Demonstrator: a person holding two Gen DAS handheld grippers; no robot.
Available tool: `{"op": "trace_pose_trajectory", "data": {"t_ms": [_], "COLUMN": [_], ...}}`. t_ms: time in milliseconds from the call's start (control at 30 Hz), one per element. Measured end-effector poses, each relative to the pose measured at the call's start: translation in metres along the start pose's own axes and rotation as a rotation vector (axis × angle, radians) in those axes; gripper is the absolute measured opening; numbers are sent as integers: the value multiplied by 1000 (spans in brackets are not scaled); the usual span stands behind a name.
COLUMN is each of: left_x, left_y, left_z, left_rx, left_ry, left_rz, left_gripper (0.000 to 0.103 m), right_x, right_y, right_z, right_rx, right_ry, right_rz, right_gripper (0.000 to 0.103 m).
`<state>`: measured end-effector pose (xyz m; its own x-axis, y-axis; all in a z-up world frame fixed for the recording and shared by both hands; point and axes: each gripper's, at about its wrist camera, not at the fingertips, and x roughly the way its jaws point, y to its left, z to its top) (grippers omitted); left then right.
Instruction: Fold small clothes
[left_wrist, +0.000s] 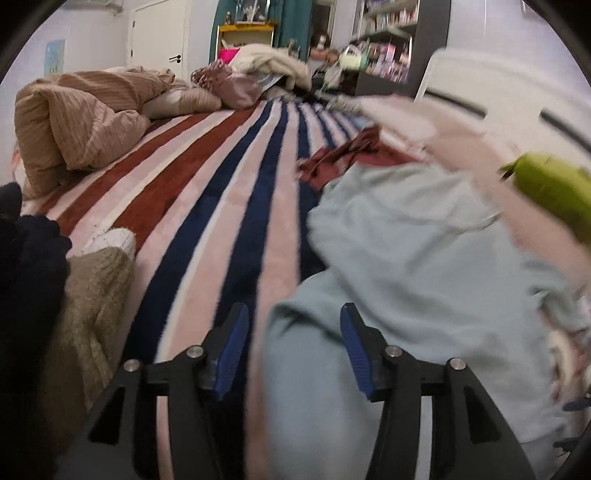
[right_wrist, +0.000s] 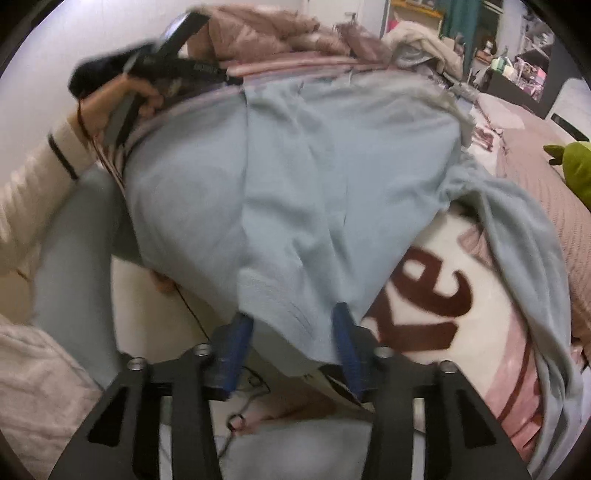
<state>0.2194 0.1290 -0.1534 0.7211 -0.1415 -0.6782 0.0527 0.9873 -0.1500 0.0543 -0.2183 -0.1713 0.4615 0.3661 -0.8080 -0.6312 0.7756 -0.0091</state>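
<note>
The pale blue garment (right_wrist: 295, 192) lies spread on the striped blanket (left_wrist: 207, 206), its hem overhanging the near bed edge. The left gripper (left_wrist: 291, 350) and right gripper (right_wrist: 291, 347) both stand partly open, pads off the cloth. Open blanket lies left; a tan duvet (left_wrist: 81, 118), maroon cloth (left_wrist: 332, 162) and green plush toy (right_wrist: 576, 170) crowd the margins.

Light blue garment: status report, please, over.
Left hand-held gripper open, right hand-held gripper open. Light blue garment lying between both, ungripped. Green plush toy nearby, not blocking.
</note>
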Motion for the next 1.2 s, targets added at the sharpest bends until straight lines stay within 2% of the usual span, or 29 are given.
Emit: {"op": "trace_pose_trajectory", "data": {"t_ms": [100,167,233,300,367,467,533,633,833,900,967,1000,1067,1200], "left_x": [-18,-35,-52,-67,-75,-85,-90,-93,-88,-85,-87,-88,-88,-91], "left_y": [-10,-23,-32,-38,-41,-46,-49,-52,-60,-65,-68,-69,-70,-67], "left_z": [3,3,3,3,4,0,-5,-16,-36,-38,-39,-39,-39,-40], "left_rx": [-4,28,46,43,44,47,42,1,-58,-43,-26,-24,-26,-32], "left_ry": [-48,-90,-140,-174,-186,-194,-196,-193,-167,-144,-143,-142,-143,-148], "left_rz": [-60,-78,-64,-89,-116,-120,-115,-138,-179,-166,-157,-159,-157,-148], "left_gripper": [54,56,63,65,65,66,70,71,71,71,71,71,71,71], "right_x": [-27,-43,-47,-38,-31,-39,-42,-34,-33,-35,-38,-41,-53,-87], "right_y": [-23,-54,-81,-103,-117,-143,-154,-175,-197,-201,-203,-204,-207,-203], "right_z": [6,0,-13,-32,-52,-87,-98,-102,-98,-99,-104,-106,-111,-90], "right_rx": [104,266,428,595,699,887,956,1022,1077,1097,1106,1114,1105,982], "right_ry": [-97,-159,-162,-115,-112,-237,-310,-359,-491,-497,-516,-537,-569,-633], "right_rz": [-41,-61,-93,-110,-115,-206,-215,-147,-210,-282,-308,-295,-302,-403], "right_gripper": [55,64,66,68,68,68,68,70,71,51,9,6,5,4]}}
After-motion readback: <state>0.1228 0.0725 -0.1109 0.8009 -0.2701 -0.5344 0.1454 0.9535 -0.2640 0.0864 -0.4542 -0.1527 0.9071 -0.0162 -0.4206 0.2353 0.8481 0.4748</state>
